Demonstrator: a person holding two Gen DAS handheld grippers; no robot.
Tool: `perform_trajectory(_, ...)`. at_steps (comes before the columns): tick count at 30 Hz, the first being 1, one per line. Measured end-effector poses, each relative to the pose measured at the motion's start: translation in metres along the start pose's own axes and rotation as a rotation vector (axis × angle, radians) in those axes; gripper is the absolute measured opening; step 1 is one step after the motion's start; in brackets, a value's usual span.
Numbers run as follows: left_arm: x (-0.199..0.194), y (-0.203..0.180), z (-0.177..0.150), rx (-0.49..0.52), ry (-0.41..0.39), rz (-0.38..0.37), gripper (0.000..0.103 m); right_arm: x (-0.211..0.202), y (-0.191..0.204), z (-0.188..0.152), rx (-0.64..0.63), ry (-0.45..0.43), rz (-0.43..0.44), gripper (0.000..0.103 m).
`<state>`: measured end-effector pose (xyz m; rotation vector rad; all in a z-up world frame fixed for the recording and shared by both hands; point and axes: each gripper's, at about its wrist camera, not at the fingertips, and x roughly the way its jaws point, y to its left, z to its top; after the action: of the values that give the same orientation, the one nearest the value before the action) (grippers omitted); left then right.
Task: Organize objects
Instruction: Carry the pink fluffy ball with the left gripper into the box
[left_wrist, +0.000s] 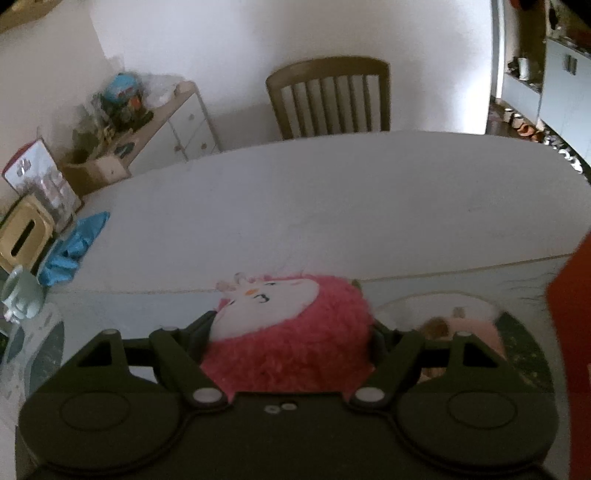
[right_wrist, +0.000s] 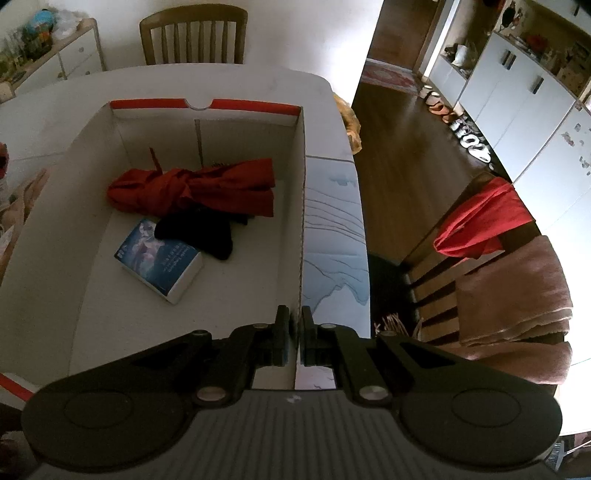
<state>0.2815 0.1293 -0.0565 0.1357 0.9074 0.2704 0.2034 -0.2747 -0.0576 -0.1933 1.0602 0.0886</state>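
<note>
A white counter (left_wrist: 295, 206) runs to a wooden chair (left_wrist: 328, 98) at twelve o'clock, bare between. My left gripper (left_wrist: 291, 332) jaws hold a fluffy pink plush toy (left_wrist: 291, 332) with a white face. Only my right view shows the box (right_wrist: 301, 221); my right gripper (right_wrist: 295, 332) jaws pinch its right wall, red cloth (right_wrist: 195, 188) and book (right_wrist: 159, 258) inside.

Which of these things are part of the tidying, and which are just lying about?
Part of the job:
pink plush toy, held in the left gripper
cardboard box, its wall pinched by the right gripper
red cloth, book inside

Lying about:
wooden chair
blue cloth
</note>
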Motion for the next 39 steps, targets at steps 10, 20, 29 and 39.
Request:
perform_trajectory(10, -0.06, -0.027, 0.002, 0.039, -0.078, -0.11, 0.078, 0.0, -0.001, 0.0, -0.003, -0.006, 0.015, 0.005)
perform_trajectory(20, -0.117, -0.082, 0.003, 0.136, -0.155, -0.28, 0.078, 0.0, -0.006, -0.002, 0.004, -0.021, 0.046, 0.004)
perform_trajectory(29, -0.148, -0.148, -0.007, 0.264, -0.181, -0.419, 0.078, 0.0, -0.012, -0.004, 0.019, -0.03, 0.081, 0.004)
perform_trajectory(39, -0.148, -0.216, -0.039, 0.411, -0.109, -0.539, 0.078, 0.002, -0.015, -0.004, 0.013, -0.031, 0.106, 0.004)
